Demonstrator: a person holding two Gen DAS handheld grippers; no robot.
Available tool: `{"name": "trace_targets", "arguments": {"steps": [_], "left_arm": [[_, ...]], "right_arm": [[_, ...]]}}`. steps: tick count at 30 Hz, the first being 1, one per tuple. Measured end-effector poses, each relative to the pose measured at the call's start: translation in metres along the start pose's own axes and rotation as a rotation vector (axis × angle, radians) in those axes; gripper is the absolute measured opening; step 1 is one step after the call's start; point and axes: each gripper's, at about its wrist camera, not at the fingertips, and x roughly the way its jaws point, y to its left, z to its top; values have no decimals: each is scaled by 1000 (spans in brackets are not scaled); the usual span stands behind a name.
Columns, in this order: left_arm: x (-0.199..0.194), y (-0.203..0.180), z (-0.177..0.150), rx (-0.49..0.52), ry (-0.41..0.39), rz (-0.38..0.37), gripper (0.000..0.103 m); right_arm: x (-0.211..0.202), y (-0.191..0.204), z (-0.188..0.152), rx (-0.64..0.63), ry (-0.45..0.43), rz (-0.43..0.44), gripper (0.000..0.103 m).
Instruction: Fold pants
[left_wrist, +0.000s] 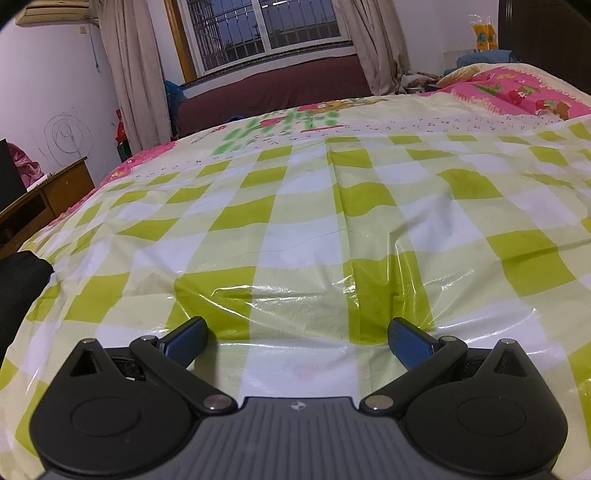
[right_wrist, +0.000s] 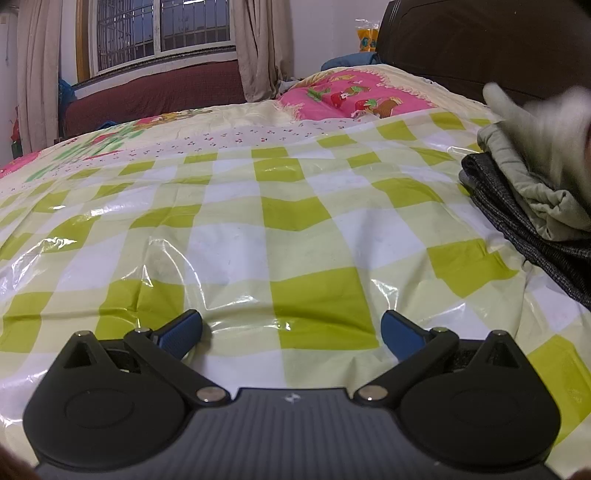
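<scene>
My left gripper (left_wrist: 297, 334) is open and empty, low over the green-and-white checked plastic sheet (left_wrist: 314, 221) on the bed. My right gripper (right_wrist: 291, 328) is also open and empty over the same sheet (right_wrist: 258, 221). In the right wrist view a pile of garments lies at the right edge: pale grey-green pants (right_wrist: 532, 184) on top of dark grey folded pants (right_wrist: 524, 236), well right of and beyond the gripper. The top of the pale garment is motion-blurred. In the left wrist view a dark cloth (left_wrist: 18, 295) shows at the left edge.
A pink patterned quilt (right_wrist: 347, 96) lies at the head of the bed by a dark headboard (right_wrist: 480, 44). A maroon bench (left_wrist: 273, 92) stands under the window. A wooden cabinet (left_wrist: 48, 199) stands left of the bed.
</scene>
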Motion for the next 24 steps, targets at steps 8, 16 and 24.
{"name": "trace_targets", "arguments": {"steps": [8, 16, 24], "left_arm": [[-1, 2, -1, -8, -3, -5, 103], [-2, -2, 1, 11, 1, 14, 103], [-6, 3, -1, -8, -2, -9, 103]], "right_arm": [[-1, 0, -1, -1, -1, -1, 102], [-2, -1, -1, 2, -3, 0, 102], [-2, 0, -1, 1, -3, 0, 102]]}}
